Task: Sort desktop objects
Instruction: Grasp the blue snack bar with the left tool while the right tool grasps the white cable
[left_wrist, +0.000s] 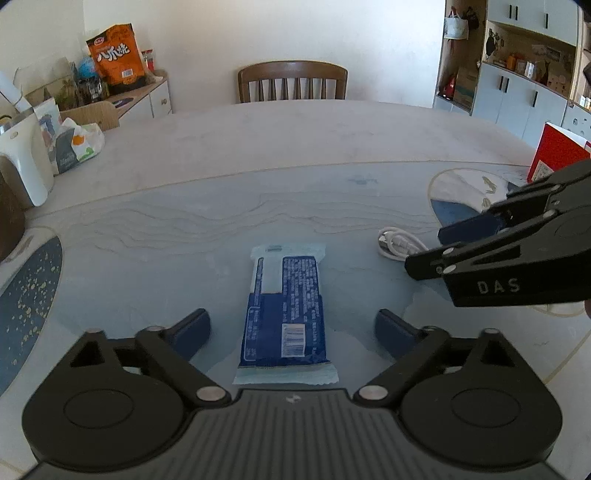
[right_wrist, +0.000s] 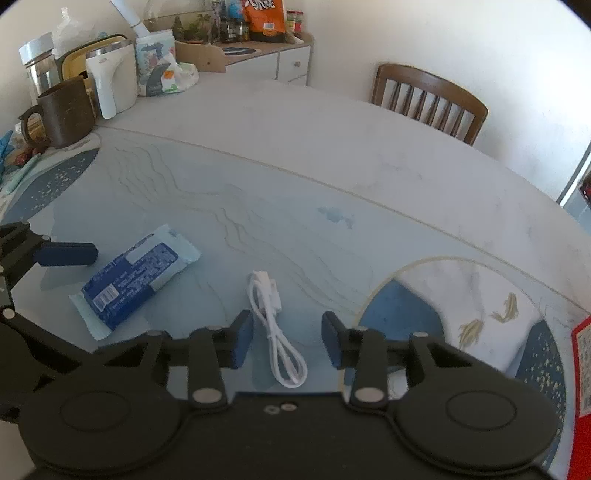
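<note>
Jaws wide on your left gripper (left_wrist: 291, 328), straddling the blue snack packet (left_wrist: 284, 310) that lies flat on the table (left_wrist: 295, 147), pads clear of it on both sides. Your right gripper (right_wrist: 287, 338) sits narrower, either side of the coiled white cable (right_wrist: 275, 325), fingers not touching it. Packet and cable lie near each other; the red box (left_wrist: 557, 151) stands at the table's right edge.

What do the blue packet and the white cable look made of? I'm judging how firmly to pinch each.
Blue packet: thin plastic film, slightly glossy, to judge by its crimped, serrated end seals and printed label; the contents are hidden.
White cable: probably smooth rubbery plastic sheathing, since it lies in soft loops, with a harder-looking white plug at one end.
</note>
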